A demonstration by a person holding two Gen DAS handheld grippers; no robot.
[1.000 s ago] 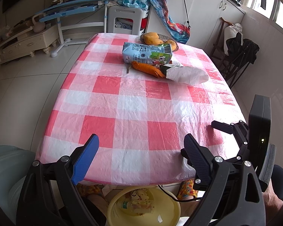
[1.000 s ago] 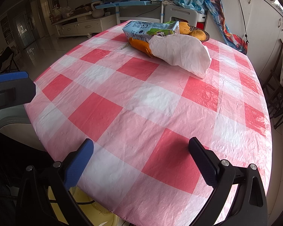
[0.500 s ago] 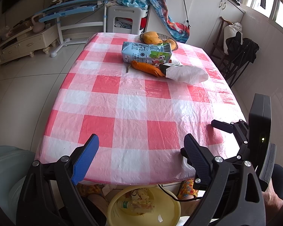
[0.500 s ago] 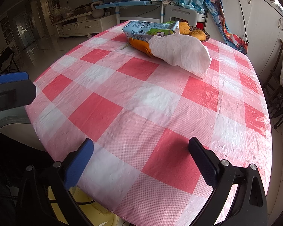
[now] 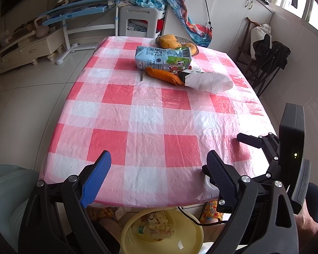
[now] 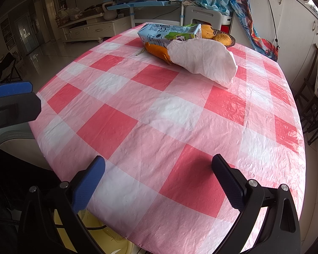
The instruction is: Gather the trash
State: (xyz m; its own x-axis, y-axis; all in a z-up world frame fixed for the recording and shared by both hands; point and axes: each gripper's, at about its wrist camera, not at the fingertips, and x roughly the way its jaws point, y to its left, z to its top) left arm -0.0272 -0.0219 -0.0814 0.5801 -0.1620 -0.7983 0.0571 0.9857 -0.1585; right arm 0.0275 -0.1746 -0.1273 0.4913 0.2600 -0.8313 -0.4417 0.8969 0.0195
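Observation:
A blue-and-green milk carton (image 5: 162, 59) (image 6: 169, 34) lies on its side at the far end of the checked table (image 5: 146, 122). Against it rest an orange peel (image 5: 164, 75) (image 6: 158, 51) and a crumpled white paper (image 5: 208, 82) (image 6: 203, 60). My left gripper (image 5: 158, 169) hangs open over the table's near edge, nothing between its fingers. My right gripper (image 6: 158, 174) is open too, low over the near right part of the table, and it shows at the right in the left wrist view (image 5: 265, 146). Below the near edge stands a yellow bin (image 5: 162, 231) with scraps in it.
A dish of yellow fruit (image 5: 176, 42) sits behind the carton. A white stool (image 5: 141, 20) and a blue desk (image 5: 78, 10) stand beyond the table; a dark folding chair (image 5: 269, 63) stands to the right. A person's hand (image 5: 307, 224) holds the right gripper.

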